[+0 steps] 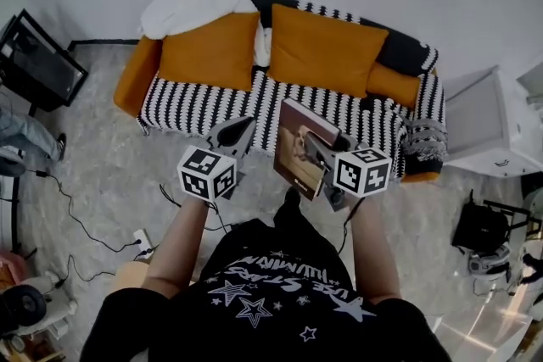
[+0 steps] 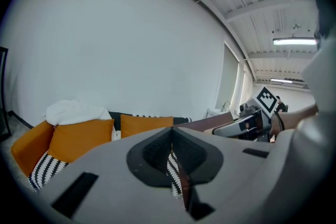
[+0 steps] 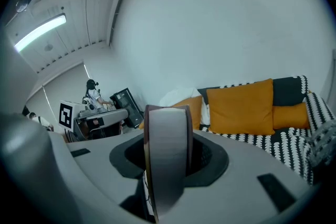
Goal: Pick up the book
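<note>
My right gripper (image 1: 317, 146) is shut on the book (image 1: 297, 150), a brown-covered volume held in the air in front of the sofa. In the right gripper view the book's (image 3: 167, 155) page edge stands upright between the jaws of that gripper (image 3: 168, 170), with a pad against each cover. Beside it on the left, my left gripper (image 1: 237, 130) has its jaws closed together with nothing in them. The left gripper view shows those jaws (image 2: 172, 153) meeting in a thin line, and the book (image 2: 210, 123) with the right gripper (image 2: 239, 127) off to the right.
The sofa (image 1: 212, 110) has a black-and-white patterned cover, orange cushions (image 1: 322, 47) and a white blanket (image 1: 191, 6). A white cabinet (image 1: 496, 127) stands to the right, a black screen (image 1: 38, 59) to the left. Cables and a power strip (image 1: 140, 243) lie on the floor.
</note>
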A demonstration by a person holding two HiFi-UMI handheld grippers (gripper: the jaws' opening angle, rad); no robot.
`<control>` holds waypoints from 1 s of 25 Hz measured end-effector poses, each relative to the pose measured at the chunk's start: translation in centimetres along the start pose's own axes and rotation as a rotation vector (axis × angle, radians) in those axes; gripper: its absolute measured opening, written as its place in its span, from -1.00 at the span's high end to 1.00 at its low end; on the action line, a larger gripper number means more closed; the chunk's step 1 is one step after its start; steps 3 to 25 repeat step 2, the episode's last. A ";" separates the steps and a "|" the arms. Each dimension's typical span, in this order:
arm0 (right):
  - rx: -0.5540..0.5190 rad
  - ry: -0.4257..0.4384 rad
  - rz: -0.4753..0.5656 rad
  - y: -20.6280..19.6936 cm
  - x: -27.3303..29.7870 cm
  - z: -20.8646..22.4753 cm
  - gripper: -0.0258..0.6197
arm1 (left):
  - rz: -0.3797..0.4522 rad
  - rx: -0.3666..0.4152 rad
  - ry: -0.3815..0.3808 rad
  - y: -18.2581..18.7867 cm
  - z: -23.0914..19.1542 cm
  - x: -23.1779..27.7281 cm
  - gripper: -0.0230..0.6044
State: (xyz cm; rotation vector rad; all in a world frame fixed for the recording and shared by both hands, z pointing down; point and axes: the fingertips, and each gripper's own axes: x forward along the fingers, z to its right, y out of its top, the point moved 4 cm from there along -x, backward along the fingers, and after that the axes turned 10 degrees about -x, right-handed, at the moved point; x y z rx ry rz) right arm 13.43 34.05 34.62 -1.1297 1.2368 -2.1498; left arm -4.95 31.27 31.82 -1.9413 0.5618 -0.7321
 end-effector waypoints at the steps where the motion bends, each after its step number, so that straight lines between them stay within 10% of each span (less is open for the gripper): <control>1: 0.002 -0.002 0.002 -0.1 -0.2 -0.2 0.45 | 0.004 -0.001 -0.001 0.1 0.2 -0.2 0.90; 25: 0.003 -0.003 0.004 -0.2 -0.5 -0.3 0.45 | 0.007 -0.001 -0.002 0.1 0.3 -0.3 0.90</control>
